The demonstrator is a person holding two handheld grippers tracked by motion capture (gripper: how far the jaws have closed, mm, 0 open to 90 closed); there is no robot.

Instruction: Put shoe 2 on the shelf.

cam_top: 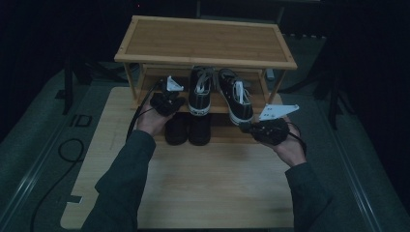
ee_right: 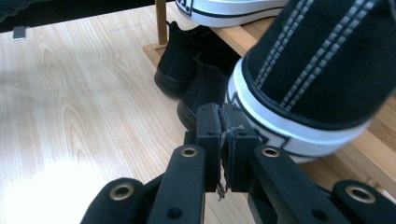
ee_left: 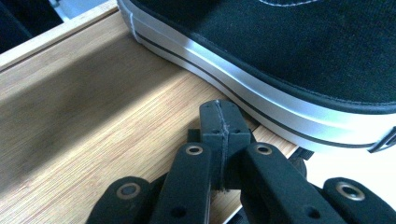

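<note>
Two black canvas sneakers with white soles stand on the middle shelf of a bamboo shoe rack (cam_top: 205, 41). The left sneaker (cam_top: 200, 92) (ee_left: 289, 60) is beside my left gripper (cam_top: 173, 98) (ee_left: 219, 122), which is shut, holds nothing and hovers over the shelf board (ee_left: 93, 121) close to the white sole. The right sneaker (cam_top: 235, 96) (ee_right: 317, 70) sits askew with its heel over the shelf's front edge. My right gripper (cam_top: 244, 127) (ee_right: 223, 126) is shut, its tips at that heel's white rubber.
A pair of black ankle shoes (cam_top: 187, 128) (ee_right: 187, 70) stands on the rack's bottom level. The rack rests on a light wooden table (cam_top: 212, 183) (ee_right: 70, 102). A black cable (cam_top: 67, 154) loops on the grey floor at the left.
</note>
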